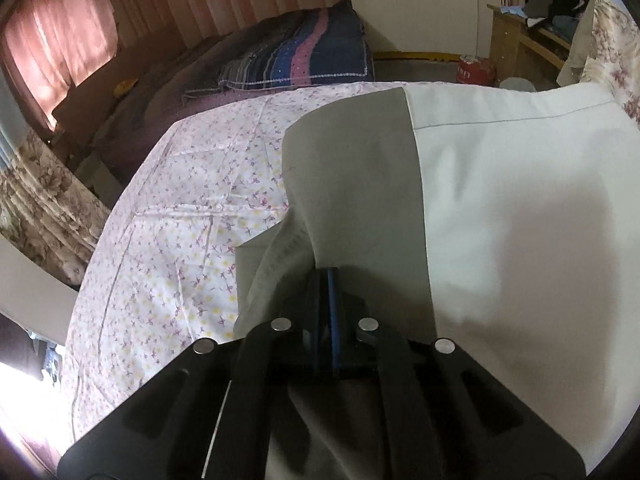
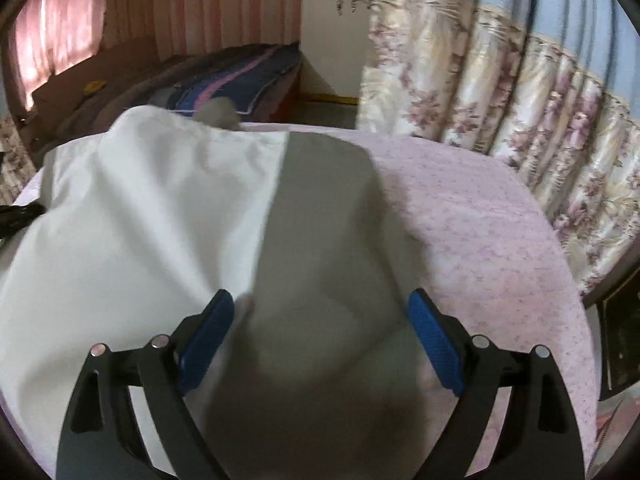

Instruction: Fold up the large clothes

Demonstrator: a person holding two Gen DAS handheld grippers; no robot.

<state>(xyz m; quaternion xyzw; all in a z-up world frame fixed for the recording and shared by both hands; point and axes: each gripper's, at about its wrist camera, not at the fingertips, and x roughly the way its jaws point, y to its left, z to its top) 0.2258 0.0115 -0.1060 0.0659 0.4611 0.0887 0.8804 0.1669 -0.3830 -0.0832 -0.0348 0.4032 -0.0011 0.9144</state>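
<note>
Garment of white cloth with grey side panels, spread over a table covered by a pink floral tablecloth. Left wrist view: the left gripper points steeply down at the garment's near left edge, its blue pads pressed together with no gap visible between them; a fold of the grey panel and the white hem beside it rises from just ahead of the closed fingertips, so the jaws are pinched onto the cloth. The white body of the garment extends to the right, a stitched seam running across its far part. Right wrist view: the right gripper stands with its jaws spread wide, the two blue pads well apart; the other grey panel lies between and below them, and neither pad presses on it. White cloth lies to the left of this panel, bare tablecloth to the right. Background: a bed with a striped blue and pink quilt, a pink curtain at the window, and a floral drape hanging beyond the table's right edge.
</note>
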